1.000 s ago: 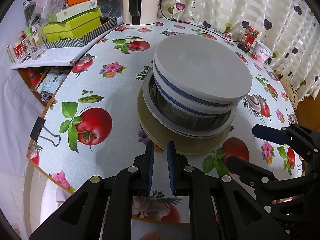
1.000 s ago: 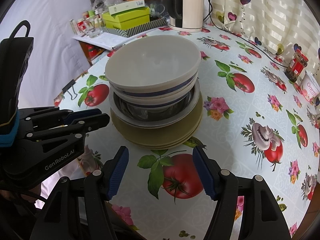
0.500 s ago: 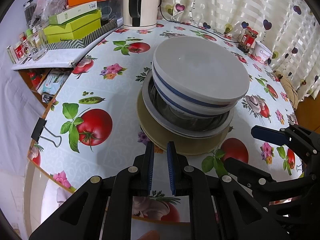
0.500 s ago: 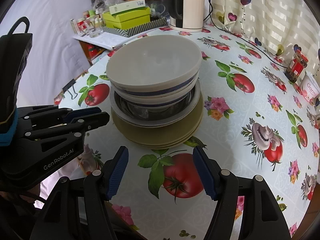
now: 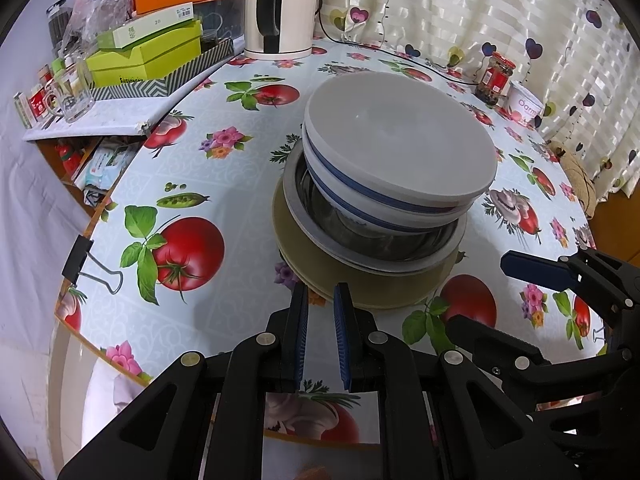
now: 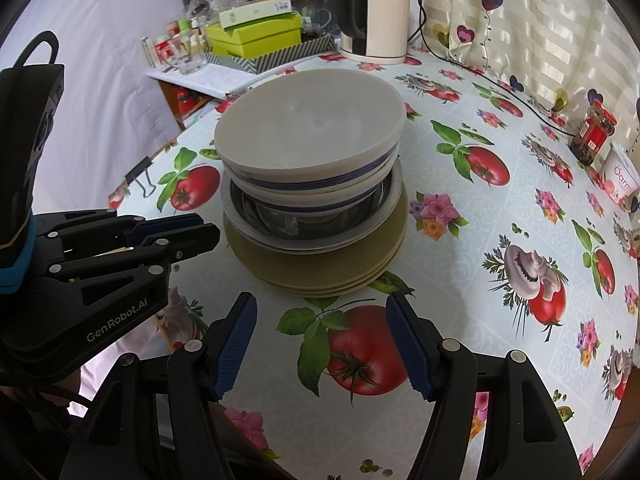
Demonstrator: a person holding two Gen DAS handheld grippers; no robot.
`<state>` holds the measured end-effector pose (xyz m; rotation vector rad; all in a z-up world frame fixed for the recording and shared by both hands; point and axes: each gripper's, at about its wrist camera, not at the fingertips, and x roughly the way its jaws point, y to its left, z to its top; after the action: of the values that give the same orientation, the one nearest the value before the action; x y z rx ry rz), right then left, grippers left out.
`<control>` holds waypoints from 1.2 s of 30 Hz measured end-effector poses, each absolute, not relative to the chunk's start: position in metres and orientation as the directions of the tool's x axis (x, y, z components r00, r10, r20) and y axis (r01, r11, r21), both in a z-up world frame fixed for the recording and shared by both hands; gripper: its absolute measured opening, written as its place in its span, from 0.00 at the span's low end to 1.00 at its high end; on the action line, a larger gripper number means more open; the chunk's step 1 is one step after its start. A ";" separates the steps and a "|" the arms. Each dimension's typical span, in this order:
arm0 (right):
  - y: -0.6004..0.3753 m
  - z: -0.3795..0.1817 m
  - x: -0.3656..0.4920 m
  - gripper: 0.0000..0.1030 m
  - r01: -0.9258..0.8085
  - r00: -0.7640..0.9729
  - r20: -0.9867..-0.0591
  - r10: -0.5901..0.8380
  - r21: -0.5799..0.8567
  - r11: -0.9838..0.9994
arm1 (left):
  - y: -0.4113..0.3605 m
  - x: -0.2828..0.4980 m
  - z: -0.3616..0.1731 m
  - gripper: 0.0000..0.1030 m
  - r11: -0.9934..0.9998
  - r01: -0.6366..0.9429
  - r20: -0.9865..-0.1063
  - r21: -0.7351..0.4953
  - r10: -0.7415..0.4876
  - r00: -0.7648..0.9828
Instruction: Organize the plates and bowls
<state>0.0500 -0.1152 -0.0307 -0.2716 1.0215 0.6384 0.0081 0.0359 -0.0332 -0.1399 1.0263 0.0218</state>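
One stack stands mid-table. Two white bowls with blue bands (image 5: 400, 152) (image 6: 308, 124) nest on top, tilted inside a steel bowl (image 5: 372, 240) (image 6: 280, 220). Beneath it lie several tan plates (image 5: 384, 294) (image 6: 320, 268). My left gripper (image 5: 321, 294) is shut with nothing between its blue pads, tips just short of the plates' near edge; in the right wrist view it (image 6: 196, 232) reaches in from the left. My right gripper (image 6: 320, 302) stands open and empty in front of the stack, apart from it; its fingers (image 5: 536, 270) show at the right of the left wrist view.
The table (image 5: 224, 184) wears a tomato-and-flower oilcloth, held by a binder clip (image 5: 80, 256) at its left edge. A kettle (image 5: 280, 8), green boxes (image 5: 148, 56) and glasses crowd the far left. A red-lidded jar (image 6: 592, 132) and a cup (image 6: 620, 176) stand at the far right by the curtain.
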 end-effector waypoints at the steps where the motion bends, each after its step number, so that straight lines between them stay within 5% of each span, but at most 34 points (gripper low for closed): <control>1: -0.115 -0.031 0.050 0.66 -0.610 0.362 -0.857 0.366 0.079 0.788 | 0.036 0.008 -0.033 0.13 0.991 -0.084 -0.854 -0.106 -0.047 0.519; 36: -0.114 -0.031 0.050 0.66 -0.610 0.362 -0.858 0.364 0.077 0.788 | 0.033 0.010 -0.035 0.13 0.993 -0.071 -0.860 -0.098 -0.048 0.509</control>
<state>0.0497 -0.1142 -0.0307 -0.2736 1.0219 0.6375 0.0099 0.0326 -0.0355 -0.1258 1.0377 0.0136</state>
